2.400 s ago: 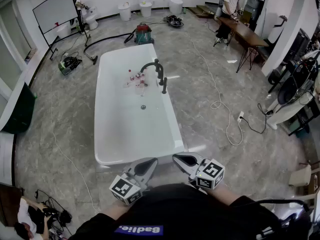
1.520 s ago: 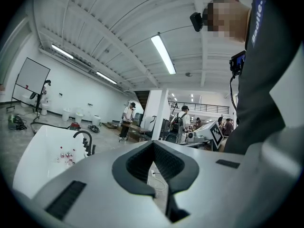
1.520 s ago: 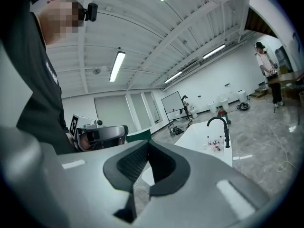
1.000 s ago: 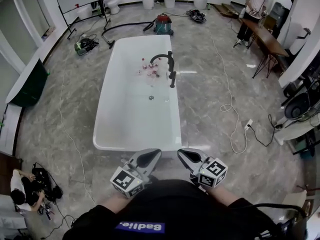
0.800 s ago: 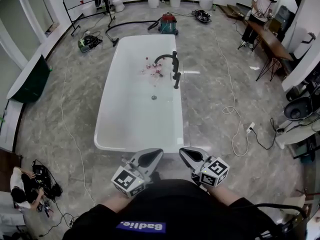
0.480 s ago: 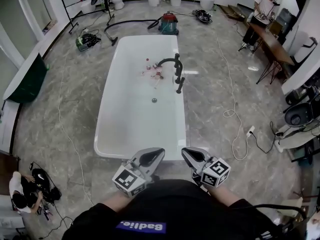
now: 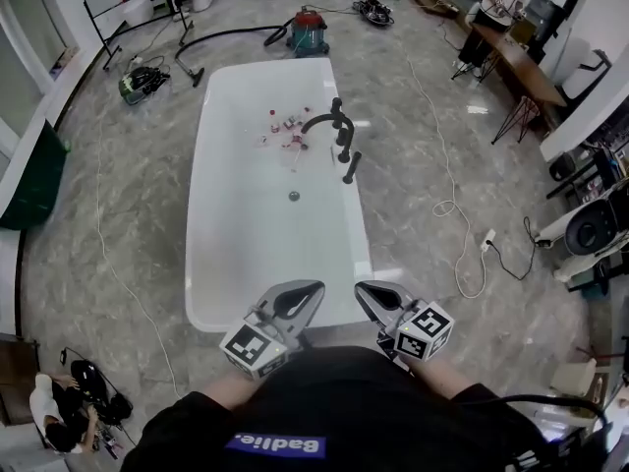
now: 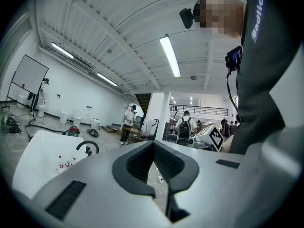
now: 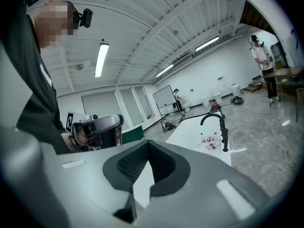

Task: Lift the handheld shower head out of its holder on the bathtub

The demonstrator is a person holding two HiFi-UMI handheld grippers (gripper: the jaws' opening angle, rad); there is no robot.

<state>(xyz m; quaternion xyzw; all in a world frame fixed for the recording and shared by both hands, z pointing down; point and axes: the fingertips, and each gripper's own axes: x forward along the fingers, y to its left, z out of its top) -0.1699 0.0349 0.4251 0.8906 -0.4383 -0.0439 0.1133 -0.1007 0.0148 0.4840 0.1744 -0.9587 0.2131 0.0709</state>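
Note:
The white bathtub (image 7: 359, 254) lies lengthwise ahead of me. On its right rim stands a black arched faucet (image 7: 332, 119), and just nearer is the black handheld shower head (image 7: 351, 167), upright in its holder. Both grippers hover over the floor at the tub's near end, far from the shower head. The left gripper (image 7: 308, 288) and the right gripper (image 7: 362, 288) are shut and hold nothing. The left gripper view shows the shut left gripper (image 8: 153, 144) with the faucet (image 8: 88, 147) far off. In the right gripper view the right gripper (image 9: 148, 142) is shut; the shower head (image 9: 225, 139) stands beyond.
Small bottles (image 7: 285, 126) lie in the tub near the faucet, and a drain (image 7: 294, 196) sits mid-tub. A white cable (image 7: 447, 205) loops on the floor at the right. A red vacuum (image 7: 308, 32) stands past the tub. A person (image 7: 54, 411) crouches at lower left.
The tub has drawn nearer and larger in the head view. Both grippers have been carried forward toward its near end, still shut and side by side.

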